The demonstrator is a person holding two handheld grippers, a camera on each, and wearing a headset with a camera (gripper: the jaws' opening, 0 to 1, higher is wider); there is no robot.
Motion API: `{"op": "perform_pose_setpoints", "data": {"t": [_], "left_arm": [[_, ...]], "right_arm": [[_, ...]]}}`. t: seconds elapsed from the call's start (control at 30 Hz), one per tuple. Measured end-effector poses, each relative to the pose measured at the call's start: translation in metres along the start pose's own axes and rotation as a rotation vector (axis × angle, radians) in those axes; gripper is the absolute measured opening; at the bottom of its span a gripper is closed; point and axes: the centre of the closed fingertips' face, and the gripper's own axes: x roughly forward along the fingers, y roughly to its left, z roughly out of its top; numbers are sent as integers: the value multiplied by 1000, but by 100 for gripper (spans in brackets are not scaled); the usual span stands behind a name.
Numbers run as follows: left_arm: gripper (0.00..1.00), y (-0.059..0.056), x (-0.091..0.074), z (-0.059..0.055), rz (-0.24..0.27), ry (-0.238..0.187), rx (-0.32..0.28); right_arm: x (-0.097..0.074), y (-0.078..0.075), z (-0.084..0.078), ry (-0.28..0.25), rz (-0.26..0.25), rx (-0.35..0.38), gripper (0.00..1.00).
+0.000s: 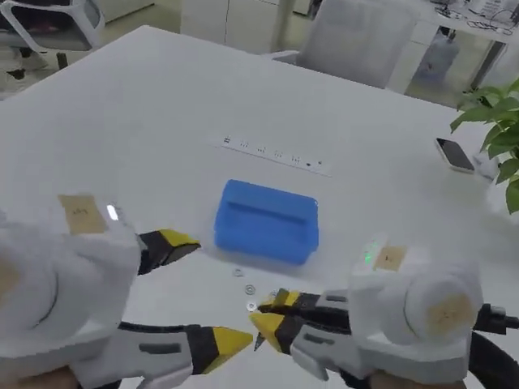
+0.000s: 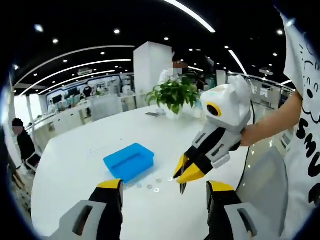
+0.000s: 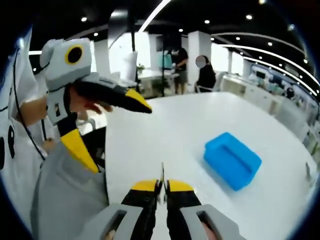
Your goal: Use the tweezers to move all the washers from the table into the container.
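- The white table (image 1: 162,105) spreads across the head view, with office chairs at its far edge.
- The left gripper (image 1: 212,290) is at the near left. Its yellow-tipped jaws stand wide apart with nothing between them, and it hangs clear of the tabletop.
- The right gripper (image 1: 266,314) is at the near right, its jaws drawn close together and clamped on the tweezers (image 3: 162,172). In the right gripper view the thin blades rise from between the two jaw tips.
- A potted plant (image 1: 495,121) leans in at the far right edge.
- The blue container (image 1: 263,241), a shallow rectangular tray, sits open side up near the middle of the table, beyond both grippers.
- A white power strip (image 1: 276,154) lies farther back, behind the container.
- A dark phone (image 1: 454,154) lies at the far right, near the plant.
- The tweezers' point hangs low, just near of the washers; I cannot tell whether it touches the table.
- Several small washers (image 1: 249,289) lie loose on the table in a short row, just in front of the container's near wall and between the two grippers.
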Motion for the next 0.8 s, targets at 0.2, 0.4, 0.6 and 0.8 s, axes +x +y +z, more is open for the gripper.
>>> {"op": "perform_pose_setpoints", "data": {"t": [0.2, 0.4, 0.6, 0.8], "left_arm": [[83, 20, -15, -32, 192, 0, -87], [85, 28, -14, -49, 268, -8, -147], [93, 31, -12, -56, 308, -46, -197], [99, 35, -10, -57, 339, -64, -203]], "right_arm": [[16, -27, 13, -59, -19, 70, 3], [32, -57, 23, -90, -61, 86, 3], [49, -79, 23, -101, -87, 108, 3], [65, -95, 23, -107, -95, 136, 3]]}}
